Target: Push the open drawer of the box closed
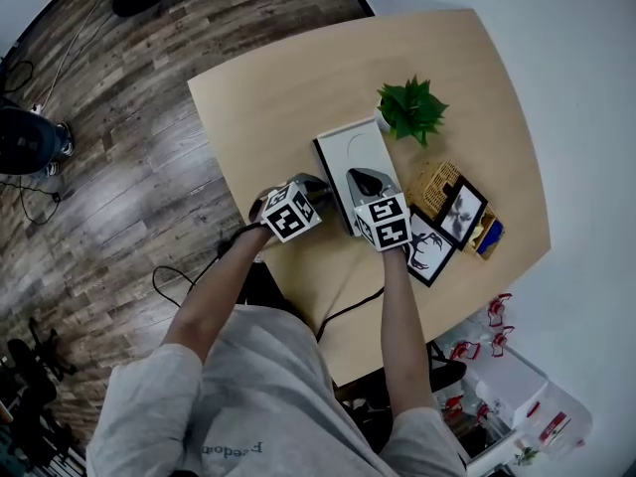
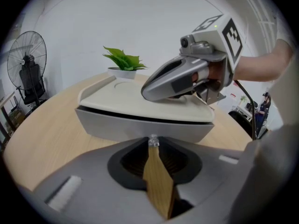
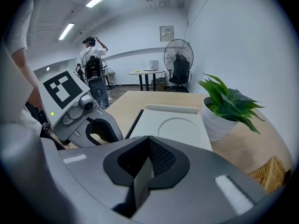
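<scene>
— What carries it all?

— A pale wooden table [image 1: 268,87] with rounded corners, standing on a dark plank floor [image 1: 119,167].

— What sits on it?

— A flat white-and-grey box [image 1: 350,147] lies near the middle. A potted plant [image 1: 410,109] in a white pot stands just beside the box's far right corner.

— And toward the right edge?

— There is a wicker basket [image 1: 434,182] with a framed picture [image 1: 462,213] against it. A second black-framed drawing [image 1: 430,248] lies flat nearer the person. A small blue-and-yellow thing [image 1: 488,235] sits by the rim; I can't tell what it is. A black cable [image 1: 350,306] runs over the near part.
</scene>
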`<state>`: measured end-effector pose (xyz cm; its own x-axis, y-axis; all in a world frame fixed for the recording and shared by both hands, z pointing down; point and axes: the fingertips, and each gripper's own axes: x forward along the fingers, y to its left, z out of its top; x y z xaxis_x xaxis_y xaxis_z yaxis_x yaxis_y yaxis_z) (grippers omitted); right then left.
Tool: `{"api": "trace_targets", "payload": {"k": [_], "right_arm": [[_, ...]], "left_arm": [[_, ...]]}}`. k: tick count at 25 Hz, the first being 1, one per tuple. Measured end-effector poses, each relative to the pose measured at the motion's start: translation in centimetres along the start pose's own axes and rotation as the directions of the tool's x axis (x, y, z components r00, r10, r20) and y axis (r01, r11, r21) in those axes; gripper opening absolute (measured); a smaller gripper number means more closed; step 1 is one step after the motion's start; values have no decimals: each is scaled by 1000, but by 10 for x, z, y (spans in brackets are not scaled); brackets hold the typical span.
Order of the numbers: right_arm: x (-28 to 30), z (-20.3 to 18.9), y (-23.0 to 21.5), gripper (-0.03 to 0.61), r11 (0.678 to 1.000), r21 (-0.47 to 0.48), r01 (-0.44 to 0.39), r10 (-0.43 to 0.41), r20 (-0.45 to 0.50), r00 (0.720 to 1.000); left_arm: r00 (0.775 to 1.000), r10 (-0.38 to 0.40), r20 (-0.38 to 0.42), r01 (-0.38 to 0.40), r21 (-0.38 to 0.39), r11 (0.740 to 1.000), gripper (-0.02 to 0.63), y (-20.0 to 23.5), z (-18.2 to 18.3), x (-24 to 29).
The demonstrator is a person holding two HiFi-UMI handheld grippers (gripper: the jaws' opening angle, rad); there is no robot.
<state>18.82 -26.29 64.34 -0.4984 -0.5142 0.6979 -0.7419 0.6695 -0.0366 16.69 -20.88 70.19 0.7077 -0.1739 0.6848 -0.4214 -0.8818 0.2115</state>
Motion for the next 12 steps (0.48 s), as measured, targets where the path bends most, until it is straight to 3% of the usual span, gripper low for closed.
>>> {"api": "trace_targets", "payload": {"k": [12], "right_arm": [[-1, 0, 0, 2, 1000, -12, 11, -11, 5, 1000]], "left_arm": [[1000, -4, -16, 4, 5, 1000, 126, 1, 6, 7]]}}
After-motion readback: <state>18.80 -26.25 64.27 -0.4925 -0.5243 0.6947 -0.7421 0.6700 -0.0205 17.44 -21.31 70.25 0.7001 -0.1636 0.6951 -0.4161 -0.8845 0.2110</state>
